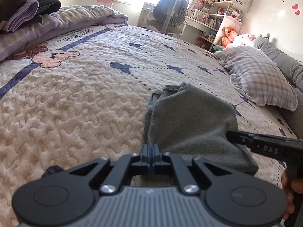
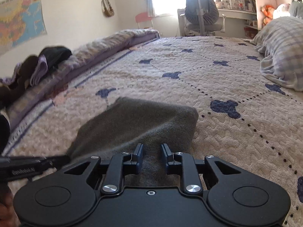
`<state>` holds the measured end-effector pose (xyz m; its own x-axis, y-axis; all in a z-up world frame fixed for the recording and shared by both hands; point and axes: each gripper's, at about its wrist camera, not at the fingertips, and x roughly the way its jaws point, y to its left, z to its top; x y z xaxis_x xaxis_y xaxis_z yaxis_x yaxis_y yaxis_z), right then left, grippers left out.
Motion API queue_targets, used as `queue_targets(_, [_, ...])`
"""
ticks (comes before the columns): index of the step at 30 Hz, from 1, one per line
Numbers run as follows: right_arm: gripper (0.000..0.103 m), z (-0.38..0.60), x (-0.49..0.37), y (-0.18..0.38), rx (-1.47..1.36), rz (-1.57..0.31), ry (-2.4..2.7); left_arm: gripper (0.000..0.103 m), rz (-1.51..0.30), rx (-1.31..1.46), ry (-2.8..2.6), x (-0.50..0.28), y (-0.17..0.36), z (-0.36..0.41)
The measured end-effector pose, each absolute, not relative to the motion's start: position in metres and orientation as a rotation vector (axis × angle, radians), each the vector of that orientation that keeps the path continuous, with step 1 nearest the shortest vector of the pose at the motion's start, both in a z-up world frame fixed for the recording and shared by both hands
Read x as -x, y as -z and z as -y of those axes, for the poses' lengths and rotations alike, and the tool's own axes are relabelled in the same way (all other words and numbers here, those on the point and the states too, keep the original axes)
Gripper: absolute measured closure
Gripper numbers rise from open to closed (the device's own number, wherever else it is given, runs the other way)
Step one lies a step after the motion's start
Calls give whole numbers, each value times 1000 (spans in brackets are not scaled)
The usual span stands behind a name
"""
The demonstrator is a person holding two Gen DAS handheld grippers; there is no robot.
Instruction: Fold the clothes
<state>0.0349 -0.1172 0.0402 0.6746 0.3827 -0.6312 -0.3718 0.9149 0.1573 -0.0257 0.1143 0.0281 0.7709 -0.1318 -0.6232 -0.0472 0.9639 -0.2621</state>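
Left wrist view: my left gripper (image 1: 151, 148) has its jaws pressed together on an edge of a grey garment (image 1: 191, 119), which lifts in a soft tent from the pinch and drapes back onto the bed (image 1: 75, 98). The garment sits near the bed's near edge, on a cream quilted cover with dark blue shapes. My right gripper (image 1: 230, 135) reaches in from the right, its tip against the same cloth. A checked pillow (image 1: 259, 79) lies at the bed's right edge, and a pile of dark and lilac clothes (image 1: 24, 9) sits at the far left corner (on a rolled blanket). In the right wrist view, my right gripper (image 2: 151, 149) has its jaws apart, with the grey garment (image 2: 136, 121) lying beneath and between them, not pinched.
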Motion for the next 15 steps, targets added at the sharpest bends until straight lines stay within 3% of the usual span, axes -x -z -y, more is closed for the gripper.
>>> queue_targets(10, [83, 118, -41, -30, -5, -737, -461, 100, -576, 187, 53, 36, -66, -103])
queue_targets(15, [82, 113, -37, -30, 15, -717, -441, 99, -612, 182, 222, 5, -63, -80])
